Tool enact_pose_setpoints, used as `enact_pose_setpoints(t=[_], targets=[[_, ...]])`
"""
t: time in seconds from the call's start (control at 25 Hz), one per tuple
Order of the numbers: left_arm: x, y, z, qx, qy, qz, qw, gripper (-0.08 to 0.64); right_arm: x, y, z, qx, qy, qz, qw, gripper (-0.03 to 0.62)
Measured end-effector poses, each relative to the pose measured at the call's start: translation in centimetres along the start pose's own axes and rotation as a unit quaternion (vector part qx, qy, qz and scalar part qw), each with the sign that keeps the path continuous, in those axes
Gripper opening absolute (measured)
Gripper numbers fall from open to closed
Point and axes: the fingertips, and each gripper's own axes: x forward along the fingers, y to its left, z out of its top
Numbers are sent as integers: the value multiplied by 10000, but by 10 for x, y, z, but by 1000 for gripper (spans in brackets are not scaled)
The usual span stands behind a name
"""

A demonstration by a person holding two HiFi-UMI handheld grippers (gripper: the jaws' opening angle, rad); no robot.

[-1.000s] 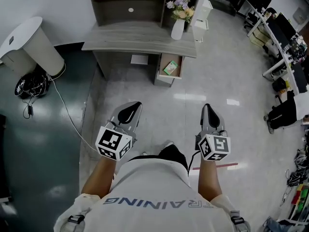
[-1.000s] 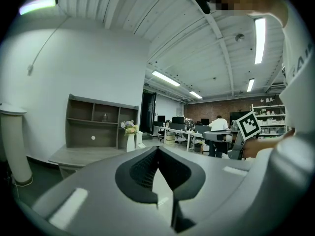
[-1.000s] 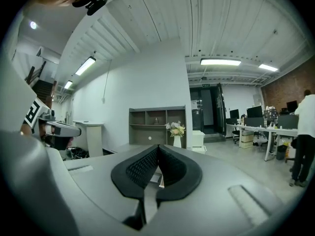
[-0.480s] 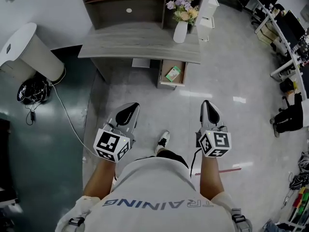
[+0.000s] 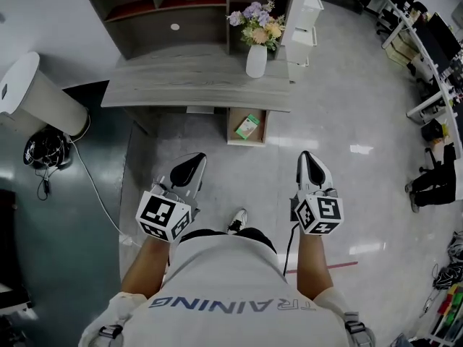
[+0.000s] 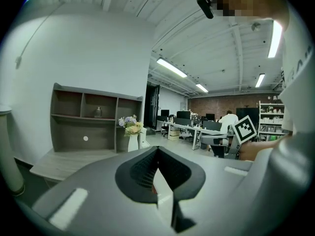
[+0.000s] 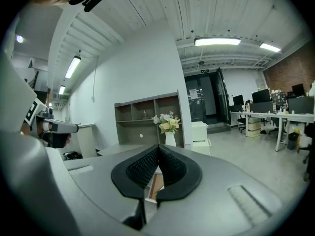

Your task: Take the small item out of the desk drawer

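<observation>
A small green item [image 5: 247, 126] lies in the open drawer [image 5: 233, 126] under the right end of the grey wooden desk [image 5: 188, 85]. Both grippers are held out over the floor, well short of the desk. My left gripper [image 5: 192, 163] is shut with nothing between its jaws, and its black pads meet at the tip [image 6: 157, 150]. My right gripper [image 5: 308, 159] is shut and empty too, its pads closed together [image 7: 158, 147]. The drawer lies ahead, between the two grippers.
A white vase of flowers [image 5: 256, 58] stands on the desk's right end, with a shelf unit [image 5: 166, 13] behind. A white cabinet [image 5: 304, 20] flanks the desk on the right. A white stand [image 5: 36, 92] and a cable bundle [image 5: 45, 150] are at the left. Office desks [image 5: 434, 56] line the far right.
The desk and its open drawer have come nearer and lower in the head view as the person steps forward. Both grippers stay shut and keep their places.
</observation>
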Motion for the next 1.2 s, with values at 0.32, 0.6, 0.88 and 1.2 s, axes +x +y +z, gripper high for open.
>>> enact_pose_setpoints(t=[0.32, 0.6, 0.88, 1.2], targets=[[56, 2, -7, 185, 402, -180, 9989, 0, 33, -35, -30, 430, 46, -95, 9990, 15], [105, 14, -21, 195, 590, -630, 9961, -2, 34, -70, -51, 611, 204, -762, 9950, 15], [137, 79, -32, 157, 690, -987, 9926, -1, 75, -52, -54, 688, 315, -1221, 9896, 15], [174, 155, -61, 540, 995, -1613, 9804, -2, 154, 1, -76, 785, 548, -1397, 9856, 15]])
